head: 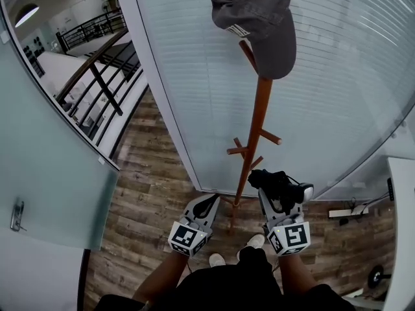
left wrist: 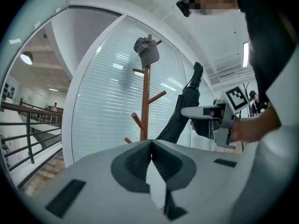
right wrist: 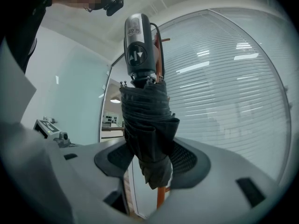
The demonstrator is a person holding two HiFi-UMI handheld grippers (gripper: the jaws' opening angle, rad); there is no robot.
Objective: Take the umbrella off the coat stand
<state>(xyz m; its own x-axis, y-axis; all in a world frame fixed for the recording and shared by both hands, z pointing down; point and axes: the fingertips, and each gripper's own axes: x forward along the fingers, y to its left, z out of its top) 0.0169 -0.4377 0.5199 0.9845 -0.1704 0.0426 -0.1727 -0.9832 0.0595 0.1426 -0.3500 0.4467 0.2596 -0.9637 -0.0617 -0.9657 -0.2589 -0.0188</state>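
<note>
Well, the room I have to work in is narrow. The coat stand (head: 257, 125) rises straight ahead of me, its pegs sticking out left and right low on the post, with a grey cap (head: 259, 18) hung at the top. Right behind it runs the curved glass wall (head: 343, 76) with its blinds. On my left a frosted glass door (head: 45, 173) closes that side, and a railing (head: 97, 70) shows through the clear glass beyond it. On my right the edge of a white desk (head: 405, 225) cuts in. The open space is the strip of wooden floor (head: 149, 173) between my shoes (head: 256, 240) and the foot of the stand. My right gripper (head: 277, 196) is clamped on the folded black umbrella (right wrist: 147, 125), its jaws spread wide around the bunched fabric. The handle (right wrist: 138, 50) stands up above the jaws and the cloth end hangs below them. The umbrella sits just right of the post, near the low pegs. I cannot tell whether its lower end touches the wood. My left gripper (head: 209, 201) is level beside it, left of the post, with its jaws together and nothing between them.
</note>
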